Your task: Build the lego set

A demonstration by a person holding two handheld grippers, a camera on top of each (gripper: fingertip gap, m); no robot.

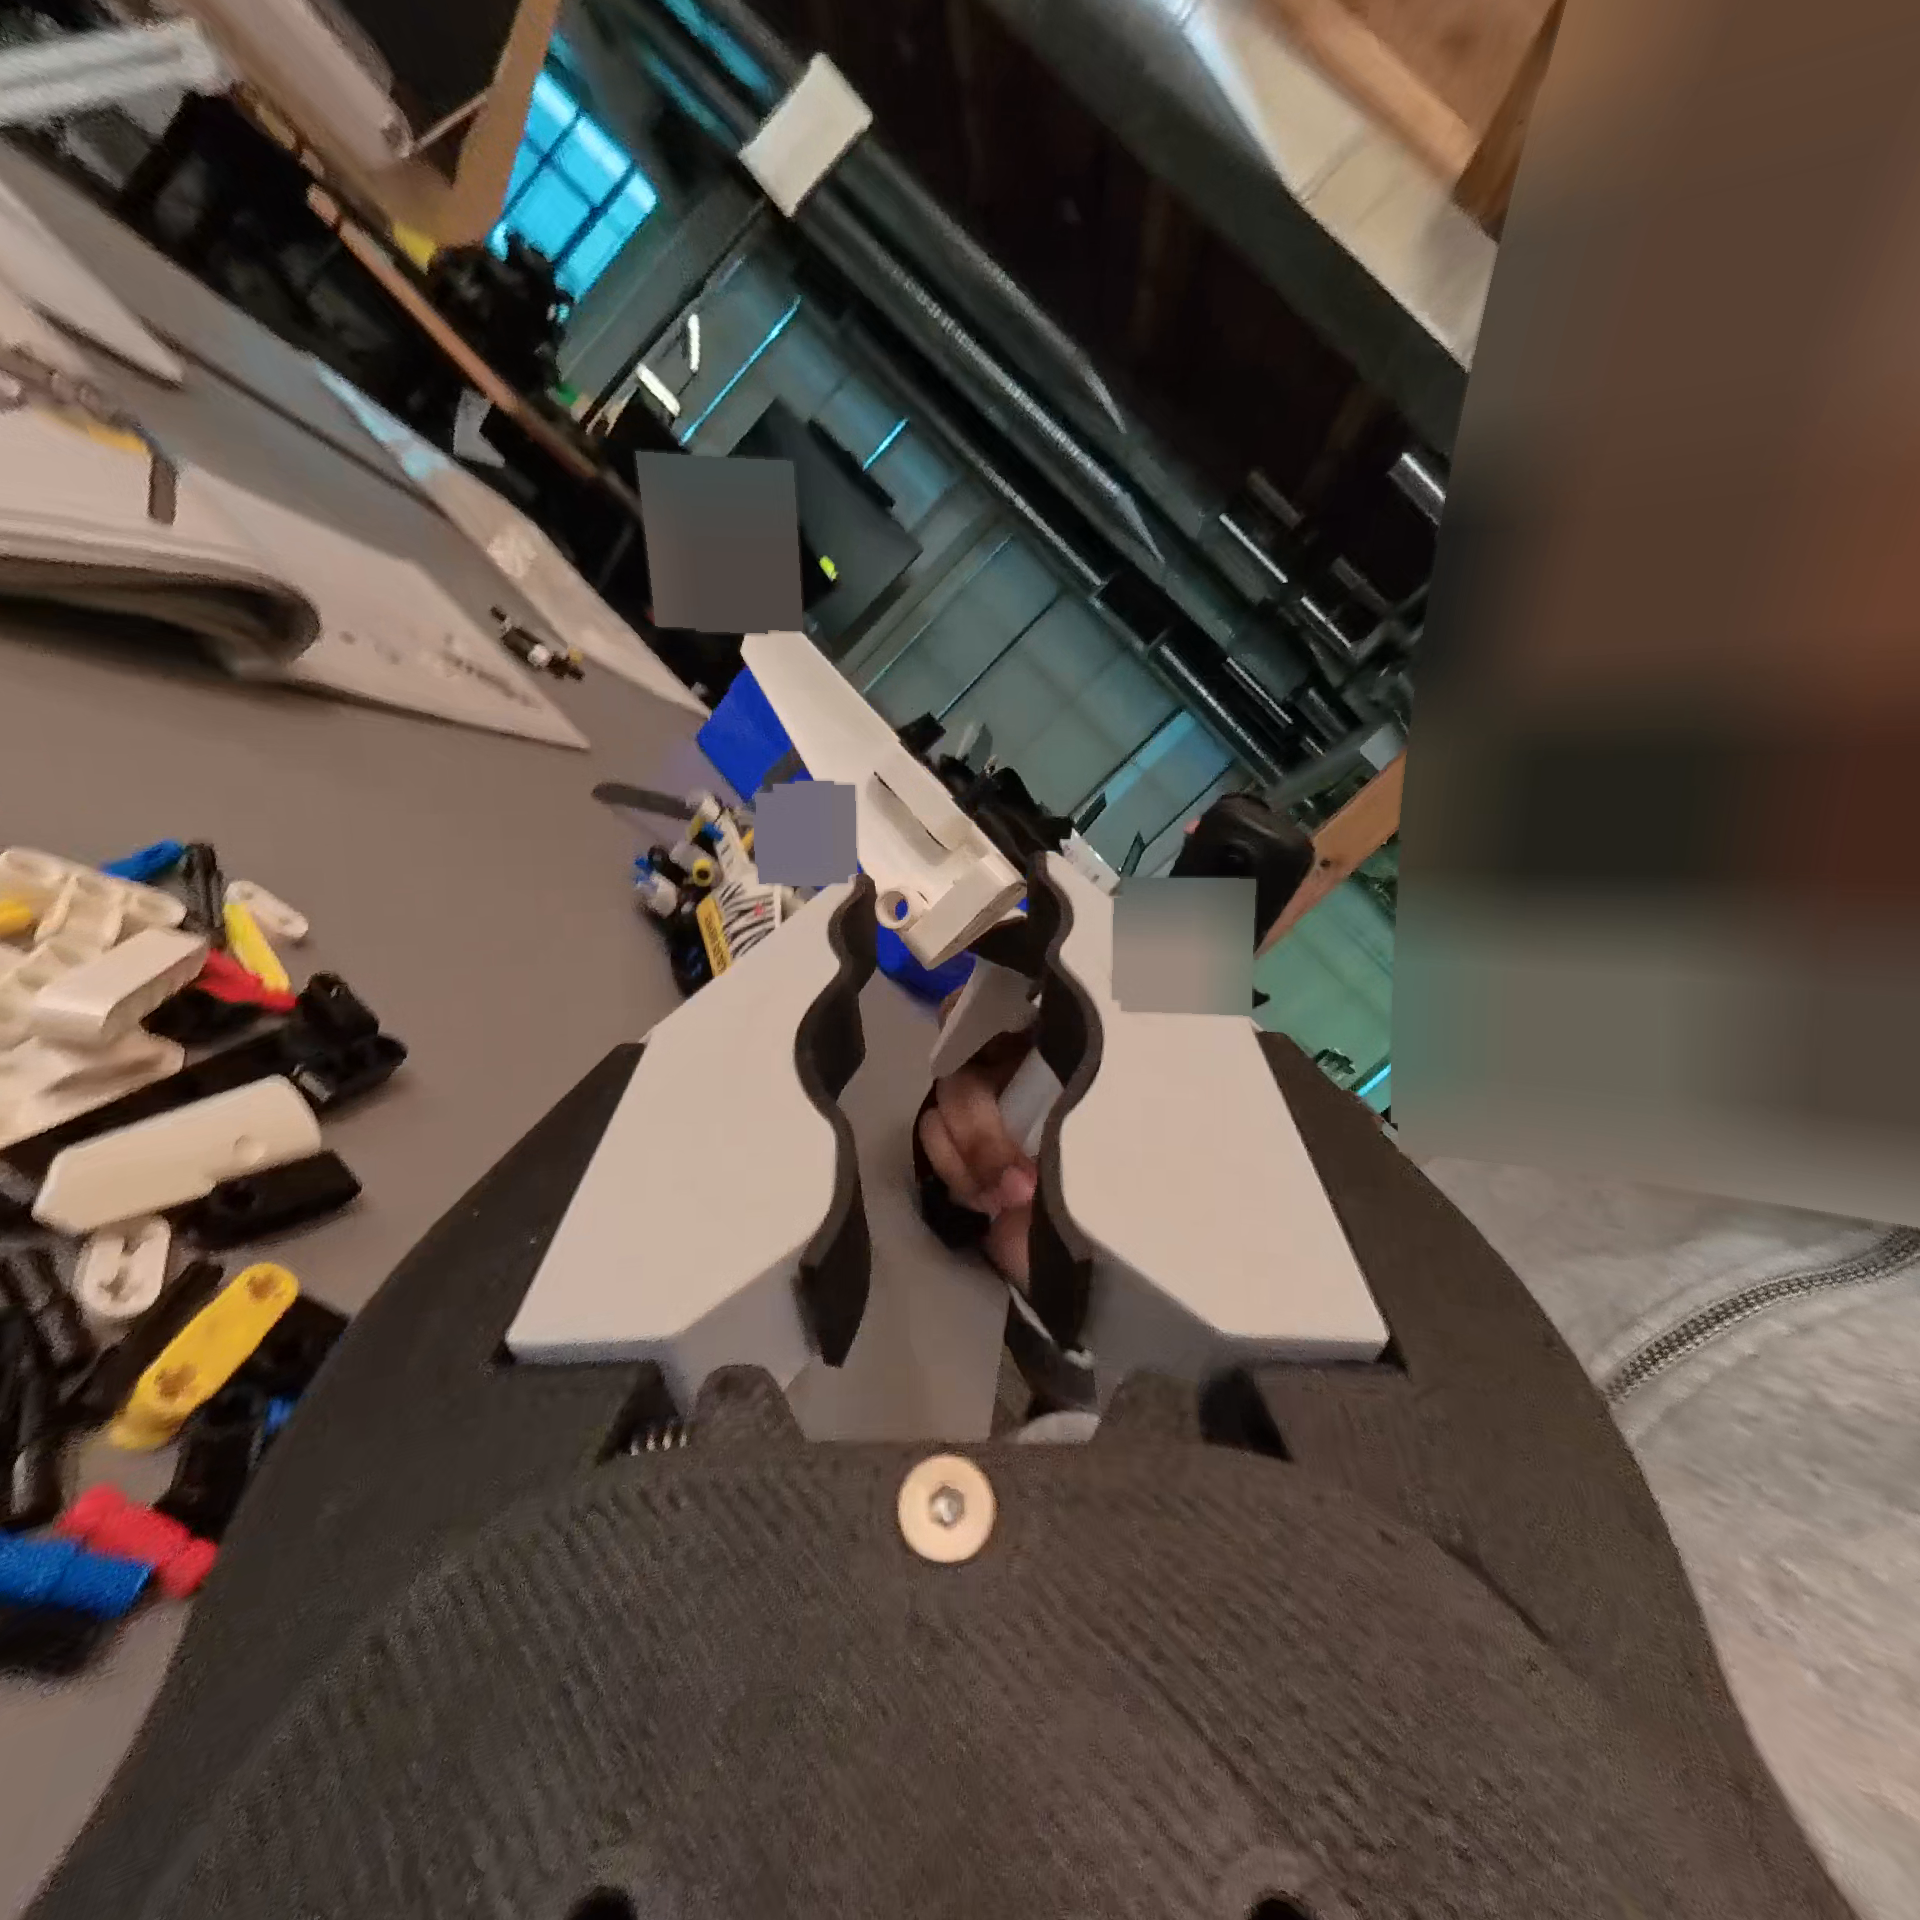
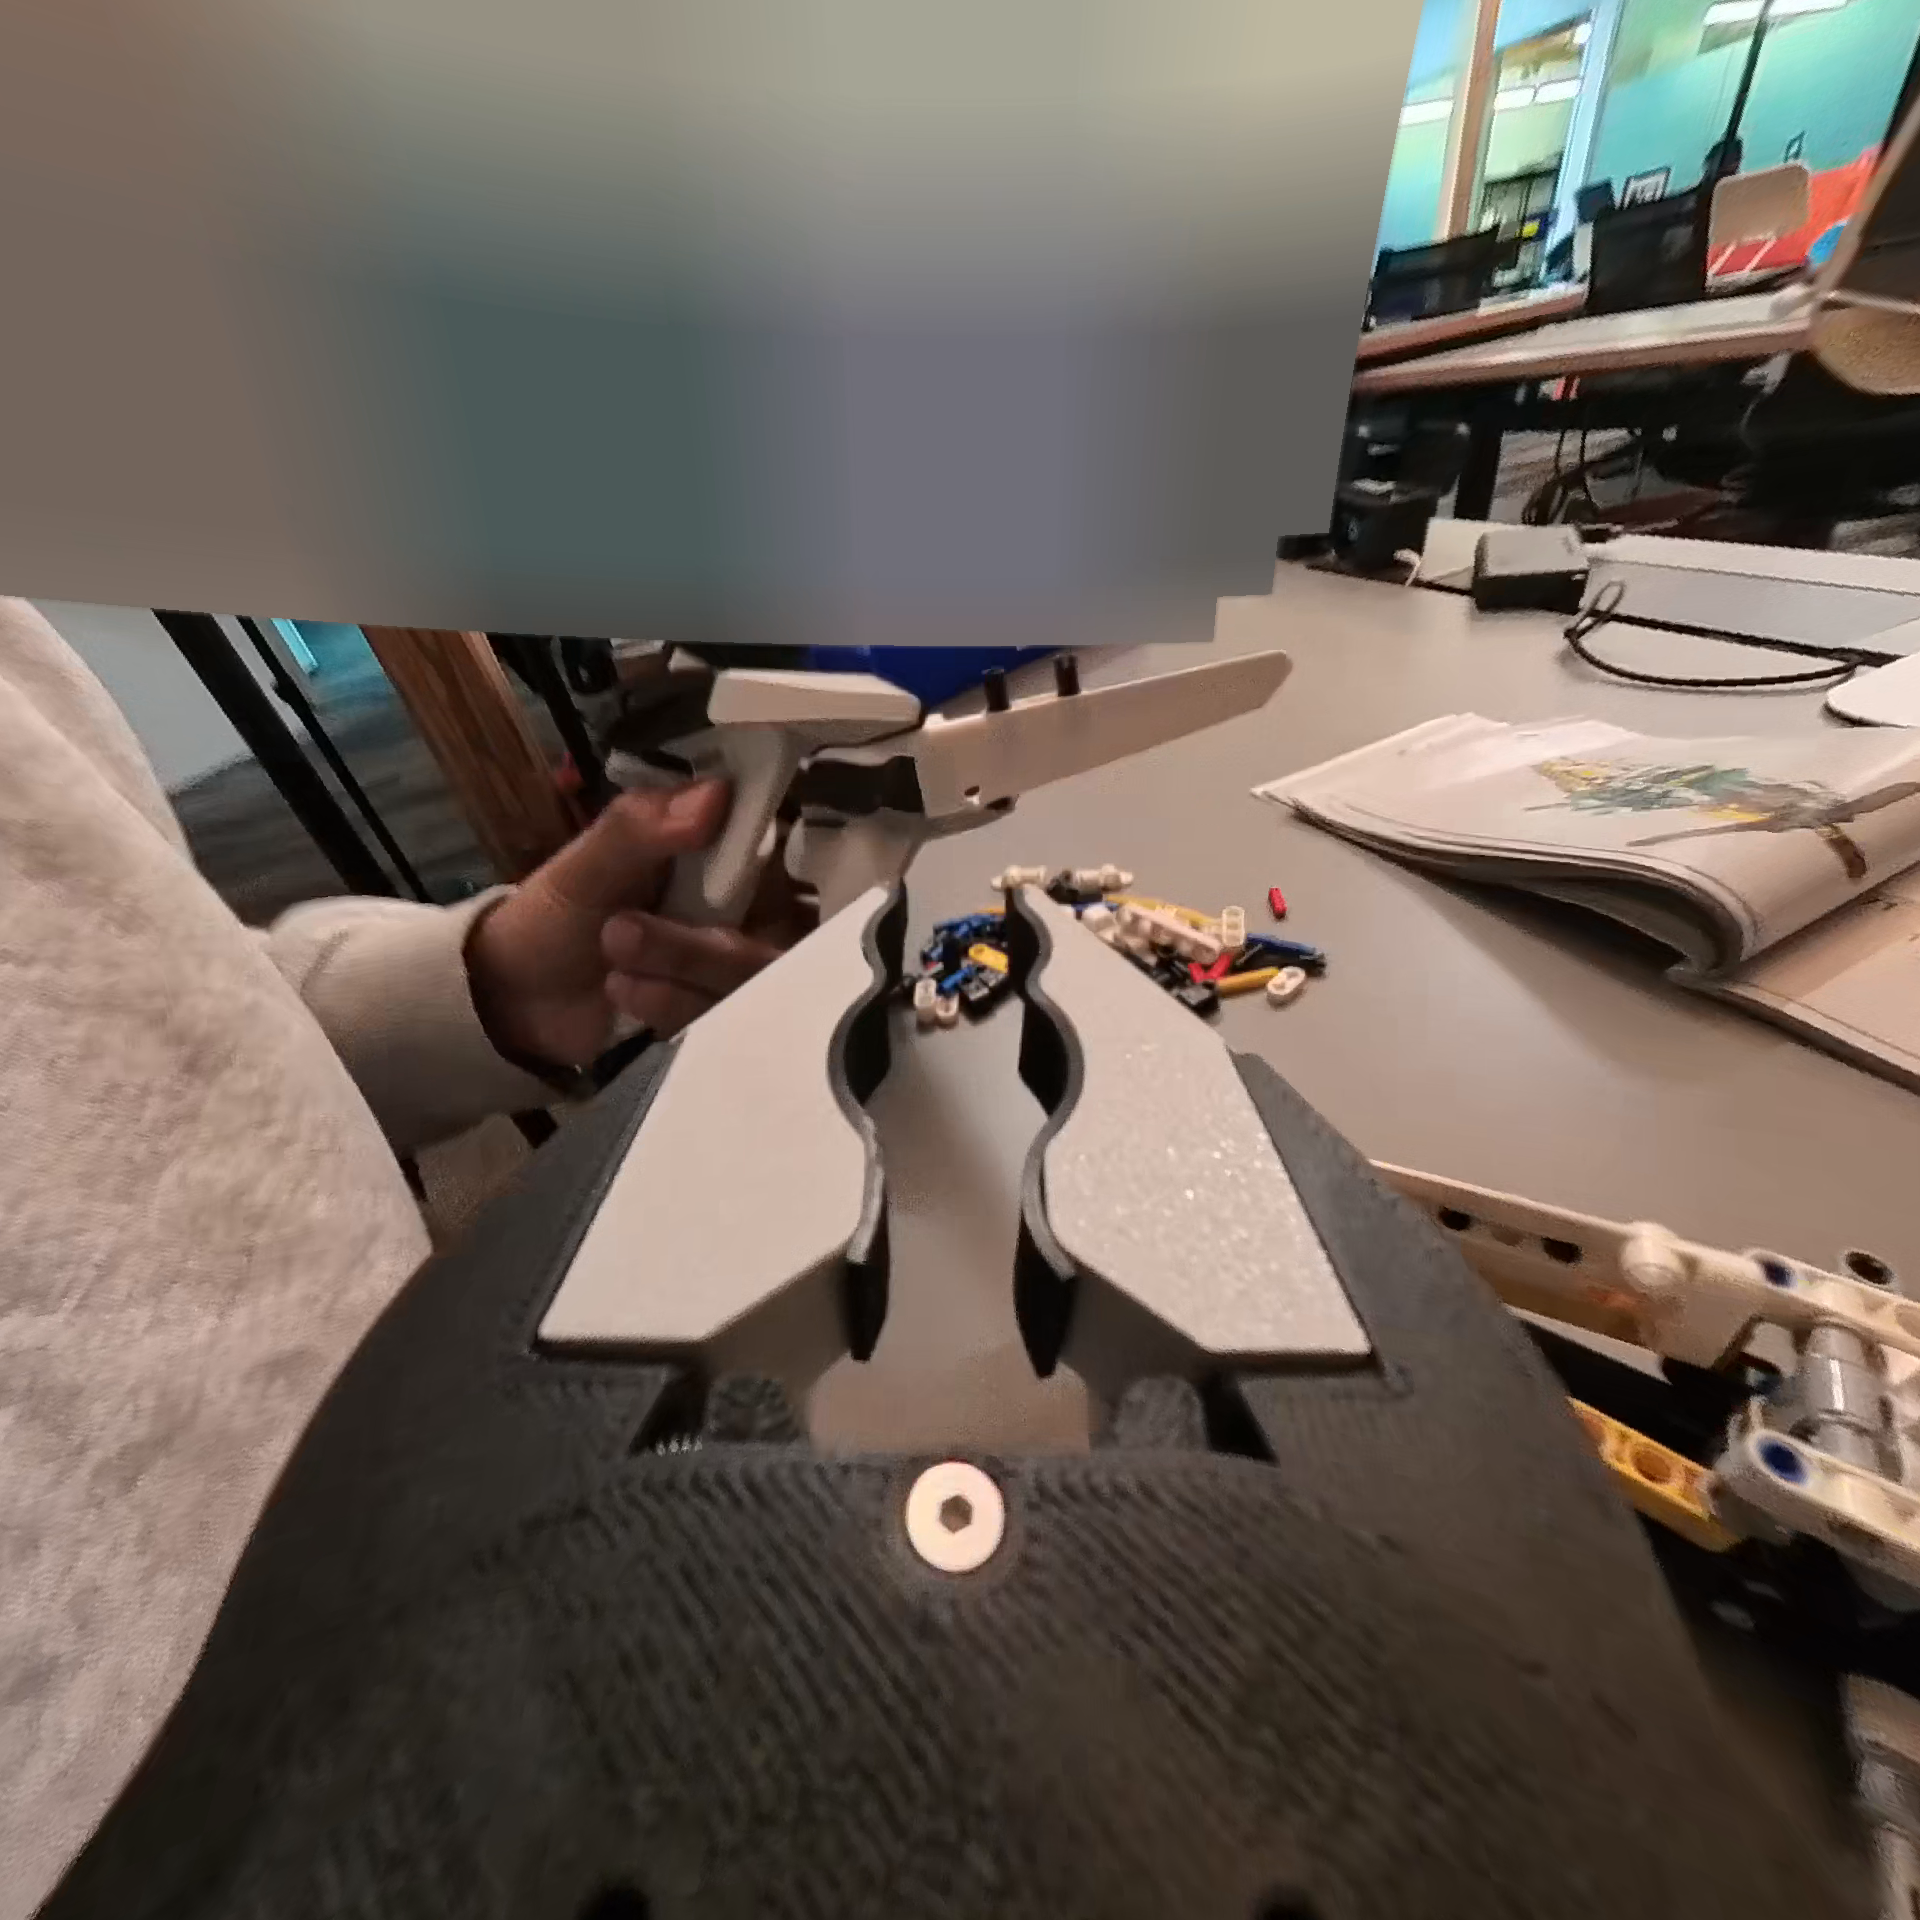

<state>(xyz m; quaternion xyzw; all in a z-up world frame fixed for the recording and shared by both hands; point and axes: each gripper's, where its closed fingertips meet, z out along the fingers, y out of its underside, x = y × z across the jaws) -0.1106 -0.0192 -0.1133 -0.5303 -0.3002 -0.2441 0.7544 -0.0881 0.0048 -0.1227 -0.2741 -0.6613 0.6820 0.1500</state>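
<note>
Your left gripper (image 1: 951,904): jaws apart, empty, raised off the table (image 1: 447,852). Your right gripper (image 2: 956,904): jaws apart, empty, aimed at the far pile (image 2: 1122,945) of loose lego pieces. Near pile (image 1: 156,1143): left of your left gripper, on the table. Part-built model (image 2: 1766,1382): just right of your right gripper. Booklet (image 2: 1621,831): open, beyond the far pile. Hand (image 2: 603,925): on the left gripper's handle.

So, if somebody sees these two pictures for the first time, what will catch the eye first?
Probably the heap of small white, black, yellow, red and blue plastic bricks on the grey table, at the left in the left wrist view. Next, the open paper instruction booklet at the right in the right wrist view. Both grey-fingered grippers, left and right, are open and empty.
</note>
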